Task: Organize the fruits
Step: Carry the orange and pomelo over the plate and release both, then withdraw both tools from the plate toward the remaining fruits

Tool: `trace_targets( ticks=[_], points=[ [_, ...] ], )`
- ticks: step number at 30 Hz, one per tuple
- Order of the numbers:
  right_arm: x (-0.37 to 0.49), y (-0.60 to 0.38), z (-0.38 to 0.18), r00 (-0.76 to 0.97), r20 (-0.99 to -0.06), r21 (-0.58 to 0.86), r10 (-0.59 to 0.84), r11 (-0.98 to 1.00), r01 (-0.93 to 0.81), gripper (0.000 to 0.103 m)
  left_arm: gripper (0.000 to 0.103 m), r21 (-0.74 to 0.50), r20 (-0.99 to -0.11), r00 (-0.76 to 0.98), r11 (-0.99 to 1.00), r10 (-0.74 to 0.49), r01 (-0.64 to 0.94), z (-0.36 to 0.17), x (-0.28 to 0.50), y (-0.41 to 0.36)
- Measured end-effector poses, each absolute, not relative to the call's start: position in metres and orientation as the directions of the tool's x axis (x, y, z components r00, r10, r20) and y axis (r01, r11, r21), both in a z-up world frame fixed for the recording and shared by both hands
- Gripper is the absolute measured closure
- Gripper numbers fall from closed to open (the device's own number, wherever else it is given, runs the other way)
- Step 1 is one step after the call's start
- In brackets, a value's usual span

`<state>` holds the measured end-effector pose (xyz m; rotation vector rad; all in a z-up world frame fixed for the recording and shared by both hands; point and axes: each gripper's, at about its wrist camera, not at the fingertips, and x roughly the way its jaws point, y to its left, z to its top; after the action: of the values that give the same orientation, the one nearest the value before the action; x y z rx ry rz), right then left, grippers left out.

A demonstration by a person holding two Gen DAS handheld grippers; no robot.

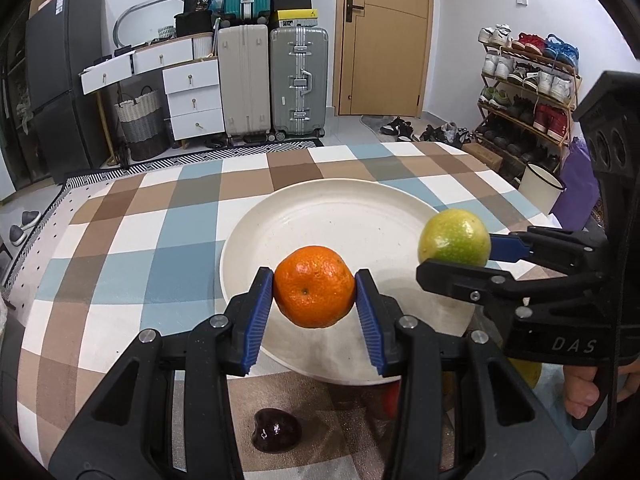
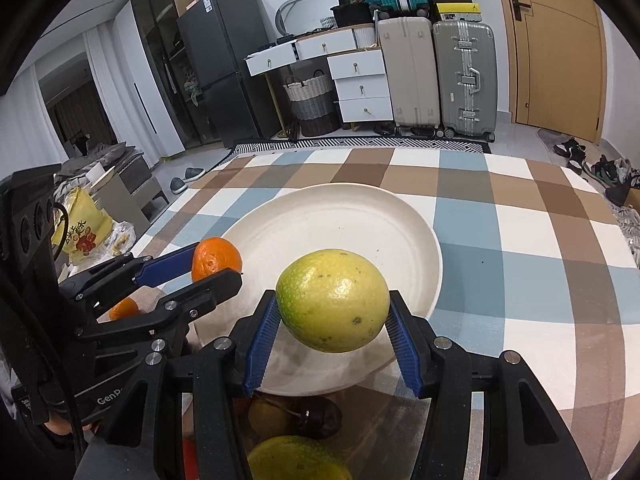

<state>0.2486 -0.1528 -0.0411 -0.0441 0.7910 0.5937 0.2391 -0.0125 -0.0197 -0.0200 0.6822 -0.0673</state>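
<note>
We carry fruit over the plate: left gripper pinching the orange, right gripper pinching the green fruit. Next we should lower and release.

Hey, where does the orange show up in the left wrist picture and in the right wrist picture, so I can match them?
Left wrist view: the orange sits lower centre, clamped between the left gripper's blue jaws, over the near edge of the white plate.
Right wrist view: the orange is at left of centre, held in the left gripper beside the plate's left rim.
Shared landmark: the white plate.
</note>
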Motion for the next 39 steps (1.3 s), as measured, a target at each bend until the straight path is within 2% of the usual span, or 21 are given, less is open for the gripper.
trace_targets(
  ticks=[9, 10, 11, 12, 13, 14, 16, 19, 20, 22, 39],
  points=[
    [0.251, -0.158, -0.040, 0.579, -0.666, 0.168, 0.469, 0.851, -0.497, 0.048, 0.064, -0.021, -0.637, 0.770, 0.999, -0.037, 0.030, -0.027, 0.240, -0.011],
    [0.250, -0.159, -0.037, 0.587, -0.656, 0.168, 0.475, 0.850, -0.500, 0.047, 0.063, -0.024, -0.630, 0.776, 0.999, -0.035, 0.025, -0.025, 0.238, -0.010],
    [0.249, -0.161, -0.035, 0.594, -0.648, 0.167, 0.477, 0.850, -0.499, 0.042, 0.062, -0.026, -0.628, 0.778, 0.999, -0.035, 0.024, -0.025, 0.238, -0.010],
    [0.248, -0.163, -0.032, 0.602, -0.640, 0.167, 0.477, 0.852, -0.497, 0.033, 0.052, -0.027, -0.627, 0.778, 0.999, -0.033, 0.020, -0.024, 0.237, -0.009],
    [0.246, -0.166, -0.030, 0.610, -0.630, 0.171, 0.481, 0.852, -0.495, 0.030, 0.039, -0.027, -0.625, 0.780, 1.000, -0.026, 0.011, -0.023, 0.235, -0.008],
    [0.244, -0.169, -0.027, 0.613, -0.621, 0.178, 0.488, 0.850, -0.496, 0.025, 0.034, -0.026, -0.614, 0.789, 1.000, -0.018, 0.003, -0.021, 0.231, -0.006],
    [0.242, -0.174, -0.024, 0.619, -0.606, 0.192, 0.500, 0.847, -0.496, 0.019, 0.013, -0.019, -0.595, 0.804, 1.000, 0.001, -0.015, -0.016, 0.223, -0.002],
    [0.235, -0.183, -0.018, 0.636, -0.580, 0.202, 0.509, 0.846, -0.493, 0.010, 0.002, -0.039, -0.579, 0.815, 0.999, -0.008, -0.018, -0.009, 0.214, 0.005],
    [0.233, -0.186, -0.016, 0.640, -0.576, 0.202, 0.508, 0.848, -0.491, 0.005, 0.001, -0.046, -0.574, 0.819, 0.999, -0.008, -0.023, -0.007, 0.212, 0.006],
    [0.228, -0.191, -0.012, 0.654, -0.566, 0.195, 0.501, 0.853, -0.484, 0.001, 0.001, -0.056, -0.572, 0.820, 0.998, -0.011, -0.025, -0.003, 0.206, 0.010],
    [0.170, -0.196, -0.006, 0.645, -0.581, 0.120, 0.497, 0.835, -0.536, 0.000, 0.001, -0.075, -0.565, 0.825, 0.995, 0.015, -0.069, 0.006, 0.131, 0.034]
  ],
)
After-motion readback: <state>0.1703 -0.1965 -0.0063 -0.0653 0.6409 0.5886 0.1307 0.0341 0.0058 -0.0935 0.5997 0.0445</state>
